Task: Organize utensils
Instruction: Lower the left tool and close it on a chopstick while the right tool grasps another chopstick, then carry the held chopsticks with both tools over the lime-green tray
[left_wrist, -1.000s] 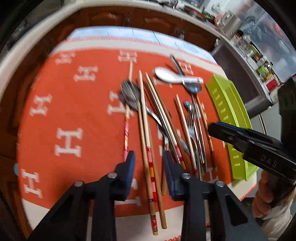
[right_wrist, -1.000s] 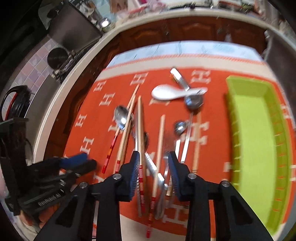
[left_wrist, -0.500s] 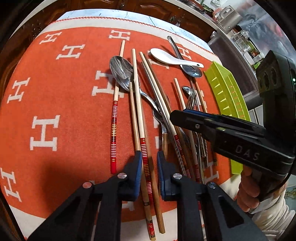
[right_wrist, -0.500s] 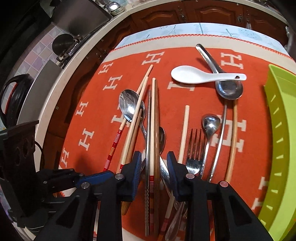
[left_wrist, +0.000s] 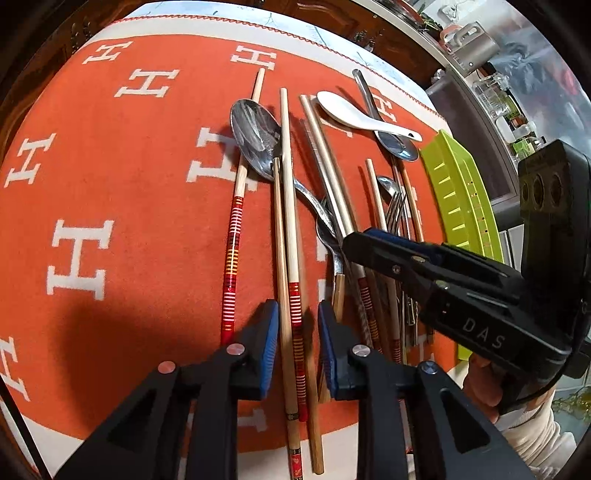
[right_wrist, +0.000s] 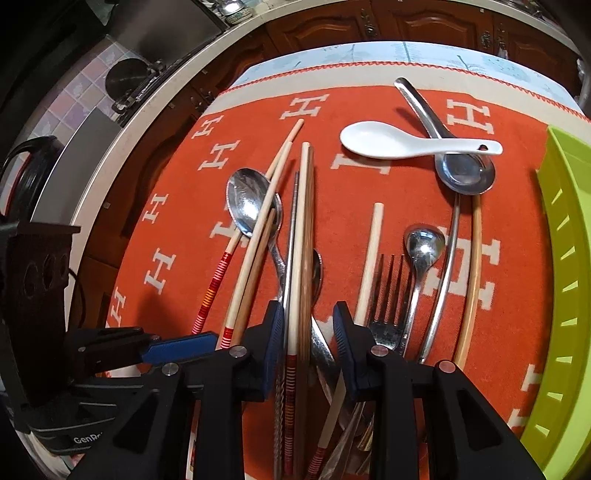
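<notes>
the handle ends of the utensils run under both claws and are cut off at the lower frame edge. a hand (left_wrist: 484, 391) behind the right claw body is mostly hidden.

an orange cloth (left_wrist: 122, 206) with white h marks covers the table. a lime green tray (right_wrist: 561, 295) lies well to the right of the right claw (right_wrist: 308, 350). a white spoon (right_wrist: 402, 142) rests across a steel ladle (right_wrist: 463, 173), ahead of that claw. a fork (right_wrist: 388, 291) and a small spoon (right_wrist: 423, 251) sit just right of it; a large spoon (right_wrist: 251, 201) lies ahead to its left.

left claw (left_wrist: 297, 345): jaws narrowly apart, having just reopened slightly. a pair of chopsticks (left_wrist: 290, 229) passes between them; contact with the pads cannot be confirmed. a red-banded chopstick (left_wrist: 232, 251) lies just outside the left jaw.

right claw: jaws have just been closing. a light and a dark chopstick (right_wrist: 303, 236) stand between them, against the left pad, with a gap to the right pad.
</notes>
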